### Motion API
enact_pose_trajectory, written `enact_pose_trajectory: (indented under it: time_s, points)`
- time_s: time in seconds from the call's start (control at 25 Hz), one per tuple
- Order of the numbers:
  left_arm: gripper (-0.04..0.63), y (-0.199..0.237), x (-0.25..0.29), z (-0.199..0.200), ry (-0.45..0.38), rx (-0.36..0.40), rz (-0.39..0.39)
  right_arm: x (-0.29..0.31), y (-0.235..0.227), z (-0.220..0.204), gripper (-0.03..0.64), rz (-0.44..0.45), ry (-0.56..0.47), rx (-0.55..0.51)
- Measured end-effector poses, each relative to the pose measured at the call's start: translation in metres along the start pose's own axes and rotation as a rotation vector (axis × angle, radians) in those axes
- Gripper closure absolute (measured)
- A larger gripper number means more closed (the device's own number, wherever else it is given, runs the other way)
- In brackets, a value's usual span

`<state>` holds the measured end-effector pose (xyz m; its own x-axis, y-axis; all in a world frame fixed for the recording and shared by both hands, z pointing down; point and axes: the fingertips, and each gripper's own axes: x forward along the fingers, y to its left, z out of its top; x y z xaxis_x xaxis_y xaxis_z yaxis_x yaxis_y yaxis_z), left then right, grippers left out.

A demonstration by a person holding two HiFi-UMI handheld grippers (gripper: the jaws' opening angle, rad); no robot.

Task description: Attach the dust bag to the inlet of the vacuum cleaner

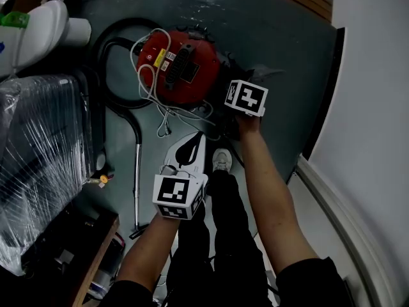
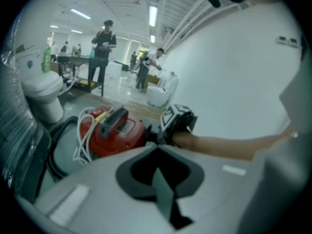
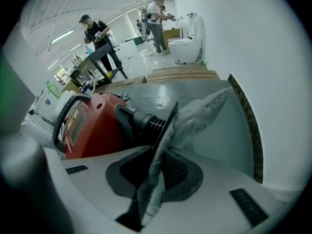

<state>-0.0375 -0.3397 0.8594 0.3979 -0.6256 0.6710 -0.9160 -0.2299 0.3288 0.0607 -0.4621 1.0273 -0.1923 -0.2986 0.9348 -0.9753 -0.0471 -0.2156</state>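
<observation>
The grey fabric dust bag with its dark flat collar (image 3: 204, 110) is hanging in the air just beside the black ribbed inlet tube (image 3: 145, 122) on the side of the round red vacuum cleaner (image 3: 92, 128). The collar's edge is overlapping the tube's mouth in the right gripper view, so I cannot tell whether they are touching. The right gripper (image 3: 163, 143) is pinching the bag at the collar, its jaws clamped on the thin edge while the soft body is trailing behind toward the white wall (image 3: 253, 43).

The left gripper (image 2: 161, 177) is waiting well back near the person's legs, its jaws pressed together on nothing.

The likeliest trouble is the collar meeting the inlet at a slant. Held edge-on, it is probably going to ride over the ribs or buckle instead of seating. With nothing bracing the vacuum, a firm push is also likely to slide it across the smooth grey floor (image 1: 268, 24). The loose white cord (image 1: 148, 75) draped over its top is lying on the far side and seems to be posing little risk.
</observation>
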Motion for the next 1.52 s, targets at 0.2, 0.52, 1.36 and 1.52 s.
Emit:
enact_pose_trajectory:
  time_s: [0.2,0.52,1.36,1.52]
  points:
    - [0.598,0.005,0.001,-0.007,0.009,-0.005,0.009,0.005,0.004,-0.001,0.571,-0.071,-0.094,-0.203]
    - [0.598,0.002,-0.002,-0.008,0.007,0.001,0.008,0.005,0.008,-0.005,0.55,-0.056,-0.192,-0.201]
    - [0.598,-0.055,-0.114,0.085,-0.146,0.07,-0.014,-0.297,0.054,-0.002,0.62,0.149,-0.679,-0.241]
    - [0.598,-0.077,-0.17,0.149,-0.235,0.09,-0.008,-0.4,0.082,0.018,0.62,0.158,-0.767,-0.241]
